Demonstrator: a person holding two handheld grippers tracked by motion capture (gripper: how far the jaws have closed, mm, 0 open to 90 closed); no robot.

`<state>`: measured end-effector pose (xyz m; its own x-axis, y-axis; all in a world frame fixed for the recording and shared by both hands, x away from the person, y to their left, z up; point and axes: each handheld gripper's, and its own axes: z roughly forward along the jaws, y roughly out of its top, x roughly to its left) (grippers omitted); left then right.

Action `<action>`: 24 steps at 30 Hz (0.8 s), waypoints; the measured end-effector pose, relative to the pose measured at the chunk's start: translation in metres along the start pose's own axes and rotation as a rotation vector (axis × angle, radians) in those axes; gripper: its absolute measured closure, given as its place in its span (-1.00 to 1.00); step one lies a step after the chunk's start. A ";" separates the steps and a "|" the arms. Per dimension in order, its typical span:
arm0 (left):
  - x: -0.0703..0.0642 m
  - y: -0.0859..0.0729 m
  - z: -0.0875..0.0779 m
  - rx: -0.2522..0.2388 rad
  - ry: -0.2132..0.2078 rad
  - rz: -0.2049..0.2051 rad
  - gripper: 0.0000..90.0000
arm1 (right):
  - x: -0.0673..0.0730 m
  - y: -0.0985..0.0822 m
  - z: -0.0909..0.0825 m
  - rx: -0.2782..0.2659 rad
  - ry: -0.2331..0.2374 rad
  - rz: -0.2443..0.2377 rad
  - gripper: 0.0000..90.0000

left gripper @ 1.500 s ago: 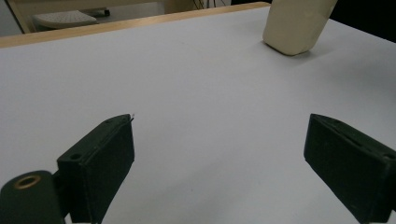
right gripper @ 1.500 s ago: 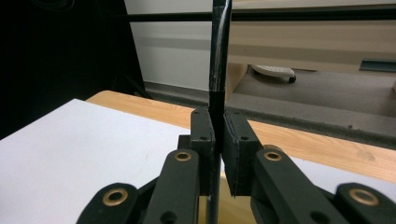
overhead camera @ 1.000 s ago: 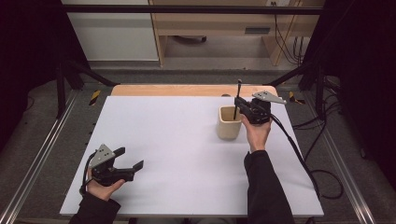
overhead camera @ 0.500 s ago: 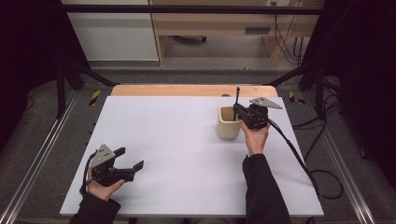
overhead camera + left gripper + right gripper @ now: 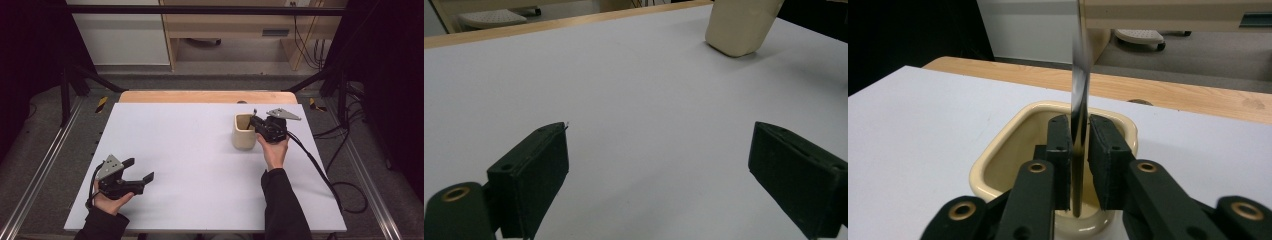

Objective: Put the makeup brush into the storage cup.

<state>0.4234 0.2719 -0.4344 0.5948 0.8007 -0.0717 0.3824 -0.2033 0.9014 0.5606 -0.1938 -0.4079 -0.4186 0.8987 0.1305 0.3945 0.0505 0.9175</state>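
White sheeting covers the table (image 5: 200, 150), with a strip of bare wood along its far edge and a dim room of shelving and cables beyond. Near the right far corner stands a cream holder (image 5: 243, 132), a squarish glazed cup with rounded corners, upright and open at the top. The right gripper (image 5: 260, 124) hangs over its rim, and between its black jaws stands a thin metal utensil (image 5: 1079, 100), upright, its long axis vertical, lower end down inside the cup and upper end rising out of the top of the right gripper view. The jaws have just been opening: in that view slim gaps show on both sides of the shaft, so the pads seem to flank it rather than press it, and it looks left to rest in the holder. Which kind of utensil it is I cannot tell; the working end is hidden in the cup. It will likely handle as stiff, light and slippery polished metal, best taken across the flat of the shaft a little above the rim. The holder looks like ceramic, heavier and chippable, and tall enough to tip if the shaft is levered sideways. The left gripper (image 5: 137, 172) rests low at the near left, well apart, jaws wide and empty.
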 end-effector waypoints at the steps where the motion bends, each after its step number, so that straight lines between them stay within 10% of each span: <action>1: 0.000 0.000 0.000 0.000 0.001 0.001 -0.80 | 0.000 0.000 -0.001 0.004 -0.001 -0.006 0.65; 13: -0.001 0.000 0.000 0.003 -0.001 0.005 -0.80 | 0.003 0.005 -0.033 -0.062 0.009 -0.039 -0.10; 24: -0.001 0.001 0.000 0.006 -0.003 0.008 -0.80 | 0.006 0.010 -0.056 -0.065 0.070 -0.043 -0.38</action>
<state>0.4228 0.2707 -0.4339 0.6001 0.7972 -0.0660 0.3816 -0.2128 0.8995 0.5166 -0.2122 -0.3768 -0.4907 0.8638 0.1143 0.3223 0.0580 0.9449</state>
